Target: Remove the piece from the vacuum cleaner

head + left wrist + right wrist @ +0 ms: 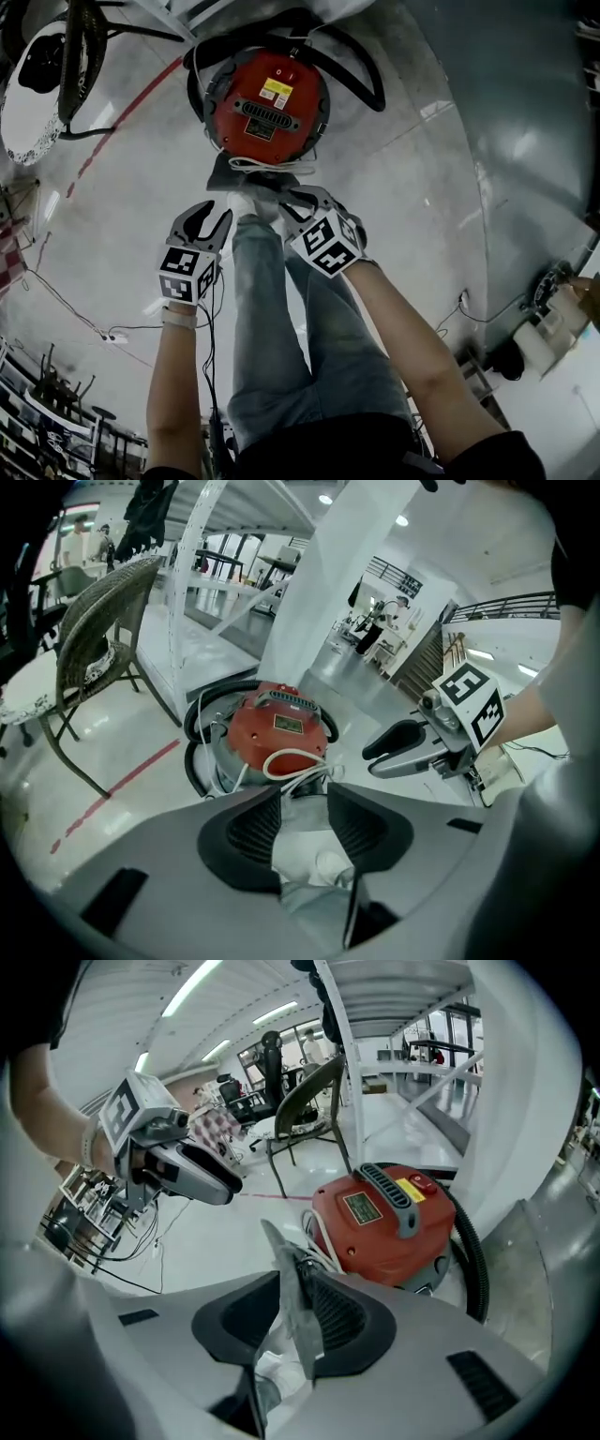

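Head view: the chair (pixel 80 56) at 11 o'clock is cut by the edge; the vacuum cleaner (pixel 267 117) at 12 hides part of its black hose (pixel 373 84); its yellow label's (pixel 276 91) print is too small to read.

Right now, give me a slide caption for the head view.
Person standing over a red vacuum cleaner, left gripper and right gripper aimed down at it.

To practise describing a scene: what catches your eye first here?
The red vacuum cleaner on the floor before the person, ringed by its black hose. The left gripper and right gripper point at it; a thin grey sheet stands between the right one's jaws.
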A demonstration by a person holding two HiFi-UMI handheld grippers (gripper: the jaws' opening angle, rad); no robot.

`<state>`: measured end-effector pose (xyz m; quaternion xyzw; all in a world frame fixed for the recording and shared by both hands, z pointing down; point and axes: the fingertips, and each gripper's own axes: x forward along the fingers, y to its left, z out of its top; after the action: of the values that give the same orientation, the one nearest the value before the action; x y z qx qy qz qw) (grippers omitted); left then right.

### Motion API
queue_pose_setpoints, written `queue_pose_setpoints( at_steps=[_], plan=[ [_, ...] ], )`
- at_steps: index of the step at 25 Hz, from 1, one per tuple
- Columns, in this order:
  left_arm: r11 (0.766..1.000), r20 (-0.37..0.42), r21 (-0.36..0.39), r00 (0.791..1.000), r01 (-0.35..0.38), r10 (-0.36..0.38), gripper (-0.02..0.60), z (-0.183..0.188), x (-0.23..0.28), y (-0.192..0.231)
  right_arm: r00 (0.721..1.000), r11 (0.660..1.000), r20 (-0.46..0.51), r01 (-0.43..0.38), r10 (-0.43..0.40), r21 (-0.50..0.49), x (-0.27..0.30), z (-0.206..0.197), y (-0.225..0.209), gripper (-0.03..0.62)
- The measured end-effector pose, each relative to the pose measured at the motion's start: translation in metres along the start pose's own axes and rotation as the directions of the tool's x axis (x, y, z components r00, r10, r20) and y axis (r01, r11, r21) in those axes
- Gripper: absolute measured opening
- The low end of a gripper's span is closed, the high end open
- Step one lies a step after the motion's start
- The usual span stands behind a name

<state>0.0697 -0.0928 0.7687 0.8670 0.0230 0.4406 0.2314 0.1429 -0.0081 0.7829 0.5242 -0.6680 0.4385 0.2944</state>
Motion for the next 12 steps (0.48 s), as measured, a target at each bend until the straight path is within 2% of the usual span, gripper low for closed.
queue_pose_setpoints(
  at_steps=[4, 9, 12],
  plan=[
    [1.0, -0.041, 0.009, 0.999, -0.019, 0.019, 0.203, -0.025, 0.024, 0.005, 1.0, 1.0, -0.011, -0.008, 0.009, 0.007, 0.015, -0.027, -0.002, 0.121],
    [0.992, -0.096, 0.125, 0.994, -0.032, 0.044, 0.23, -0.045, 0.047, 0.014, 0.999, 1.0, -0.029, -0.022, 0.023, 0.007, 0.035, -0.044, -0.005, 0.121],
    [0.987, -0.13, 0.157, 0.991, -0.025, 0.045, 0.231, -0.055, 0.06, 0.024, 0.999, 1.0, -0.041, -0.027, 0.027, 0.003, 0.051, -0.049, -0.006, 0.121]
  ],
)
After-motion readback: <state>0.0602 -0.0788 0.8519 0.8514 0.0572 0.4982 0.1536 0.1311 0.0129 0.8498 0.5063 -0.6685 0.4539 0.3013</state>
